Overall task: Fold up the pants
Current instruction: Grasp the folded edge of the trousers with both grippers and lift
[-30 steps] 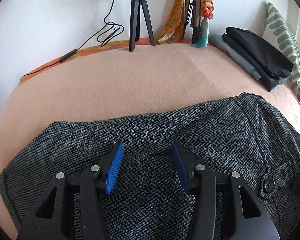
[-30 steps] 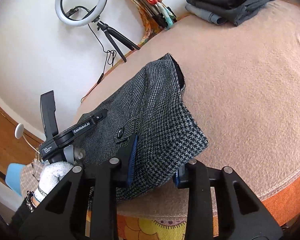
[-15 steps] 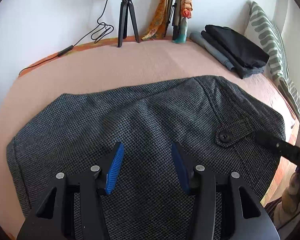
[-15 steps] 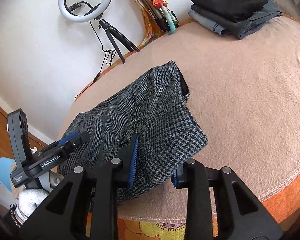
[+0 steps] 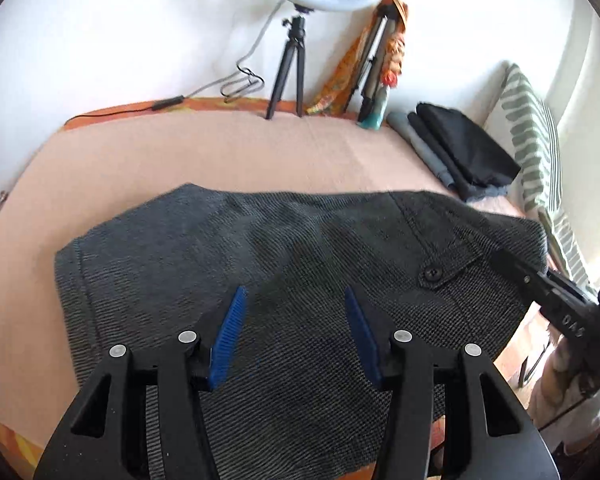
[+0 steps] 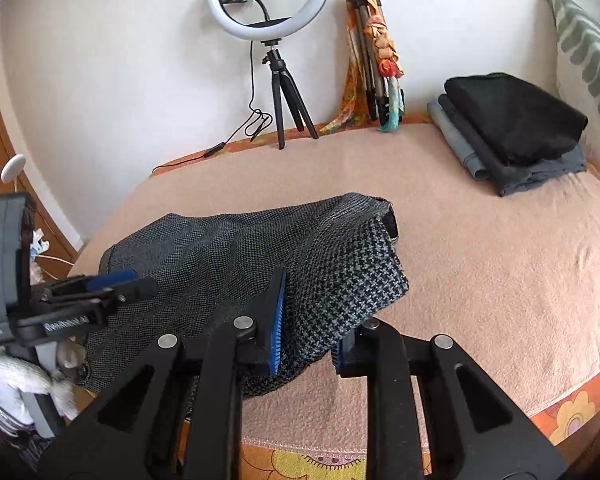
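Bed-top pants (image 6: 340, 264) in right hand-held gripper (image 6: 308, 332)

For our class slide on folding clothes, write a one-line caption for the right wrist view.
Right gripper pinching the corner of grey checked pants on a pink blanket.

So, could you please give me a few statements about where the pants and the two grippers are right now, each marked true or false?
1. The right gripper is shut on a fold of the pants. True.
2. The left gripper is clamped on the pants too. False: its fingers are spread open above the fabric, holding nothing.
3. The pants hang off a chair. False: they lie on the pink blanket.
4. A stack of folded dark clothes sits apart from the pants. True.
5. The ring light lies flat on the blanket. False: it stands upright on a tripod.
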Motion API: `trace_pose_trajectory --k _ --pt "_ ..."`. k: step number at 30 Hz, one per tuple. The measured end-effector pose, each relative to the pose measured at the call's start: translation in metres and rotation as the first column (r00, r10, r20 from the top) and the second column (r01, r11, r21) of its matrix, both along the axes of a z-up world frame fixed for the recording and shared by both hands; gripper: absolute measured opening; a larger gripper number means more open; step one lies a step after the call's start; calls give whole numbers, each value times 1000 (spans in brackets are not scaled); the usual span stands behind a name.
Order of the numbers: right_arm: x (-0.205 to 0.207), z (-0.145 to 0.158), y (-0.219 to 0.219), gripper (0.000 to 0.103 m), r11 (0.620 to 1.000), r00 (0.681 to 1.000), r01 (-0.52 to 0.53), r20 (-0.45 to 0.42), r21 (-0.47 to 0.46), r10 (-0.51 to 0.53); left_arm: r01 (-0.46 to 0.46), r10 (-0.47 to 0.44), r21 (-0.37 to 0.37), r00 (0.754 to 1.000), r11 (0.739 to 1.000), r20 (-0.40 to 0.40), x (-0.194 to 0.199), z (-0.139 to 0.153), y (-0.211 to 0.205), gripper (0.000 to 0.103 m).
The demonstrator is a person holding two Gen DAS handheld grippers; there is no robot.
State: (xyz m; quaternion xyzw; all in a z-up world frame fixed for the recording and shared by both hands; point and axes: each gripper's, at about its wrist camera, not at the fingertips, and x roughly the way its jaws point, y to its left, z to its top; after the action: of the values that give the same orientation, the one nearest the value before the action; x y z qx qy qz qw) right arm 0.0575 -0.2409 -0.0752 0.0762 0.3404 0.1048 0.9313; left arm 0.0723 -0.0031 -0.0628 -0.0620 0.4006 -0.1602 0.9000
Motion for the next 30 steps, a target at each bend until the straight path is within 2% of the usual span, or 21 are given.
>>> trace_pose_trajectory --k 3,5,8,11,15,19,24,30 --pt "-1 13 24 19 991 998 -49 34 -121 54 -88 91 -50 994 995 56 -10 24 50 51" --pt "-3 22 42 19 976 994 -81 61 -202 95 -164 171 -76 981 983 90 -12 32 82 51" --pt "-7 35 70 18 948 983 -128 92 -290 161 -289 309 -176 946 941 101 -13 36 135 51" --pt "-14 47 103 18 909 964 -171 127 -380 234 -358 387 -266 919 895 68 -13 33 175 51" --pt "-28 51 155 18 838 922 -251 144 -485 359 -386 420 -292 905 875 63 -16 34 195 51" --pt "-41 39 207 16 755 875 -313 133 -577 465 -381 421 -294 903 877 84 -20 38 198 51" --pt "-50 15 256 15 670 825 -388 84 -633 558 -375 420 -305 902 876 99 -20 40 200 51" --pt "-60 -13 293 13 597 762 -497 13 -630 647 -388 431 -312 899 867 78 -21 34 208 51"
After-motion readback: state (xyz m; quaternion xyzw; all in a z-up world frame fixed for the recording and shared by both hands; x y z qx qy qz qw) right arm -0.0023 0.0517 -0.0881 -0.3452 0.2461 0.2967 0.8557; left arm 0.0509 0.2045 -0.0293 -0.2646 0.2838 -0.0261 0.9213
